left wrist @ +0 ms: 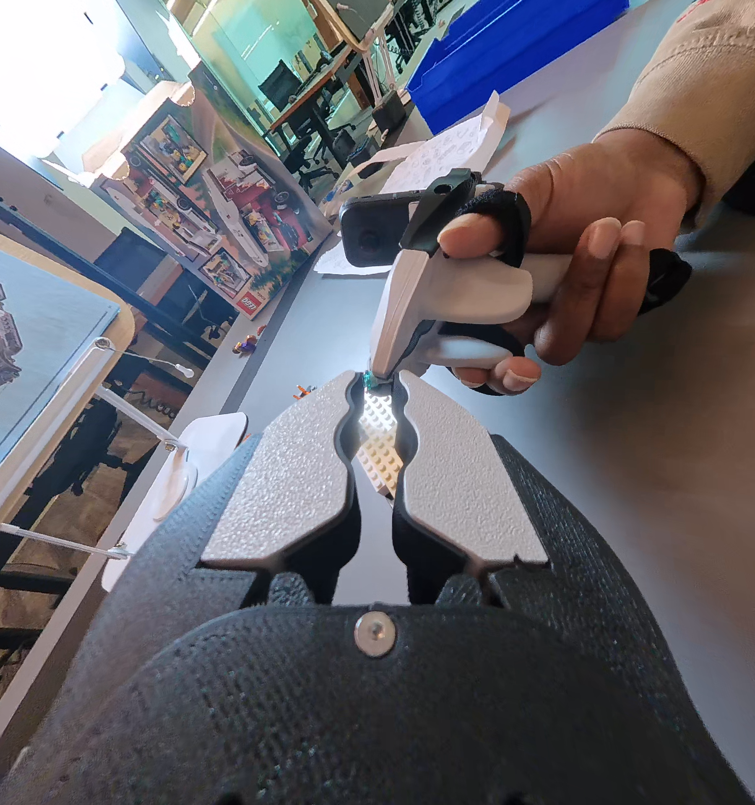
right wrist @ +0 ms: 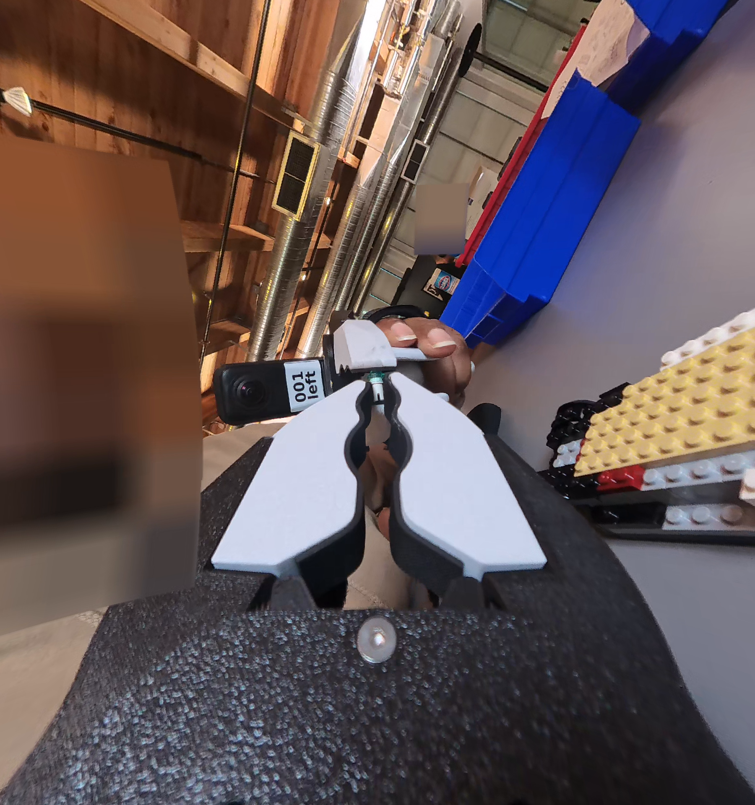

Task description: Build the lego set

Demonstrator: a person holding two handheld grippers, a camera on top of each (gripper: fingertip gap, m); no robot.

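Note:
My left gripper (left wrist: 378, 379) is shut on a small teal piece (left wrist: 368, 383) at its fingertips, above a tan studded plate (left wrist: 378, 440) on the grey table (left wrist: 585, 479). My right gripper (right wrist: 378, 385) is shut on a small white peg (right wrist: 378, 392) whose far end meets the teal piece (right wrist: 375, 375). In the left wrist view the right gripper (left wrist: 383, 373) comes down from the upper right, tip to tip with the left one. In the right wrist view the left gripper (right wrist: 373, 372) shows side-on, held by a hand (right wrist: 436, 348).
A brick build with a tan plate (right wrist: 672, 400) over white, black and red bricks lies at the right. Blue bins (right wrist: 541, 209) (left wrist: 497, 56) stand at the table's far side. A toy box (left wrist: 219, 209), paper sheets (left wrist: 445, 148) and small figures (left wrist: 247, 346) lie beyond. The grippers are tip to tip, or close to it.

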